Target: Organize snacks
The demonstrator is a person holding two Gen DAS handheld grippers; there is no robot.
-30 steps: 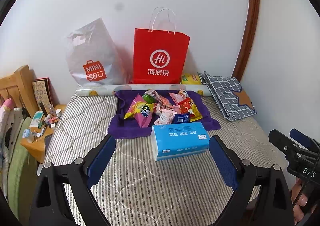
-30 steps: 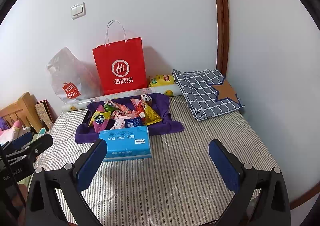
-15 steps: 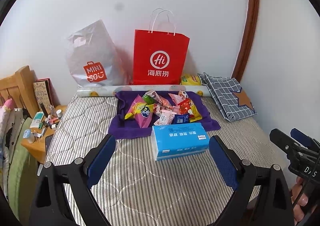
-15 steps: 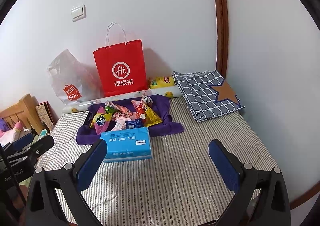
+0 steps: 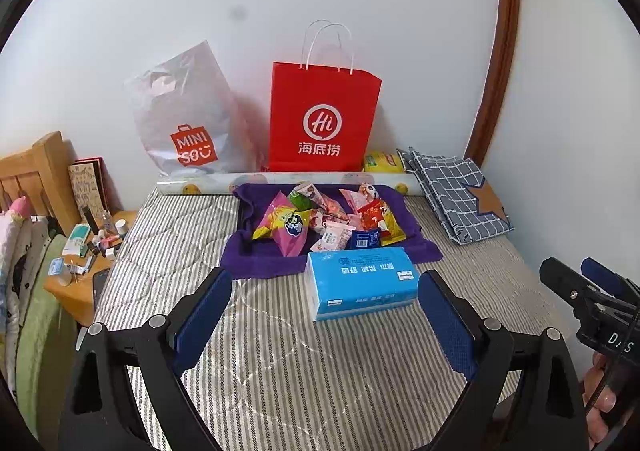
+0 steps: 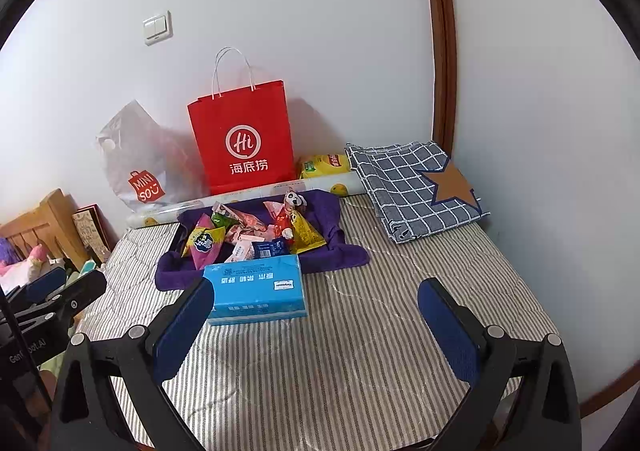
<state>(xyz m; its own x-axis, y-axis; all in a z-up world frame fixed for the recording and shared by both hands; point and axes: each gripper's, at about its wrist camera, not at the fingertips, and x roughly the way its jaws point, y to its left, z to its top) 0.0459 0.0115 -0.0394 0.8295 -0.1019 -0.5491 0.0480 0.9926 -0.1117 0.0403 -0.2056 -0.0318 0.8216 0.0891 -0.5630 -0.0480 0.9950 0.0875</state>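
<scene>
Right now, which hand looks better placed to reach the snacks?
Probably left. The left gripper points almost straight at the snacks; the right gripper points past them, right of the tissue pack.

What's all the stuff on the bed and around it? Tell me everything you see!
snack packets: a pile, many colours, on the purple cloth
purple cloth: one, middle of the bed
tissue pack: one, blue, in front of the cloth
paper bag: one, red, against the wall
plastic bag: one, grey-white, left of the red bag
yellow packet: one, right of the red bag
roll: one, pale with yellow prints, along the wall
checked cloth: one, grey-blue with a brown star, folded, right
nightstand: one, wooden, cluttered, left
left tool: open, blue pads
right tool: open, blue pads
</scene>
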